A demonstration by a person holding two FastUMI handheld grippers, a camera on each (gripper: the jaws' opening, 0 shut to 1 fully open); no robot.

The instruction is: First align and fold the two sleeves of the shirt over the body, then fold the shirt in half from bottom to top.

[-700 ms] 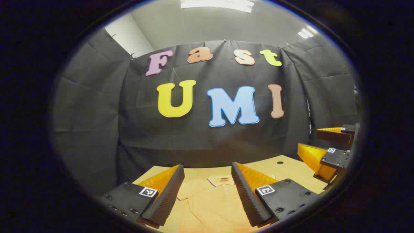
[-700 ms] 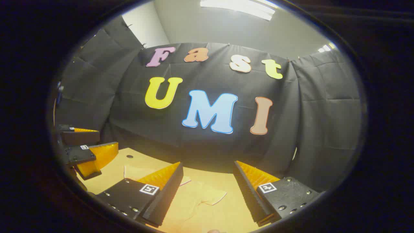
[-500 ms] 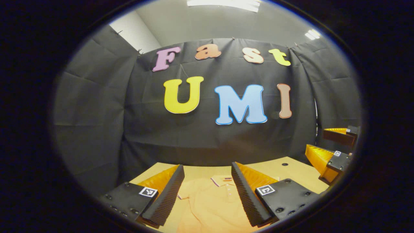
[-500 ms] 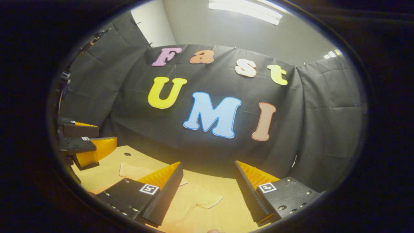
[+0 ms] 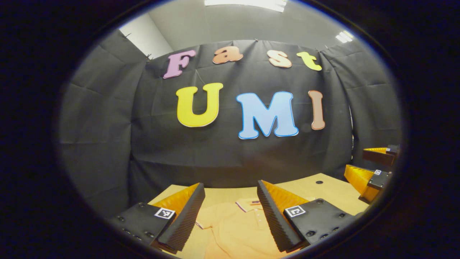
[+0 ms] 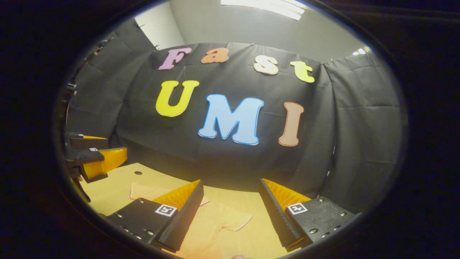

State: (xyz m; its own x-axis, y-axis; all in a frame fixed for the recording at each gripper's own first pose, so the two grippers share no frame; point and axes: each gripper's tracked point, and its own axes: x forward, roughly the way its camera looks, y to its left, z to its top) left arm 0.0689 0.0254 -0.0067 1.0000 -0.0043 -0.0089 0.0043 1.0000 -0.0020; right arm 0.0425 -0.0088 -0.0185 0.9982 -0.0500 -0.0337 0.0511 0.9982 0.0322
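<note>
An orange polo shirt (image 5: pixel 235 230) lies flat on the wooden table (image 5: pixel 330 190), its collar (image 5: pixel 248 205) toward the far wall. My left gripper (image 5: pixel 230 216) hangs open above the shirt's upper body, holding nothing. In the right gripper view the shirt's sleeve (image 6: pixel 230 221) spreads out on the table between the fingers of my right gripper (image 6: pixel 230 216), which is open and holds nothing. The right gripper (image 5: pixel 370 167) appears at the right edge of the left gripper view, and the left gripper (image 6: pixel 95 158) at the left edge of the right gripper view. Both are held above the table.
The table (image 6: pixel 118 183) has a small dark hole (image 5: pixel 318 182) near its far edge. The black cloth wall (image 5: pixel 230 151) stands right behind the table's far edge and wraps round both sides.
Both cameras have shifted a little; the shirt sits slightly differently between the fingers. Both grippers stay open and nothing was taken hold of.
</note>
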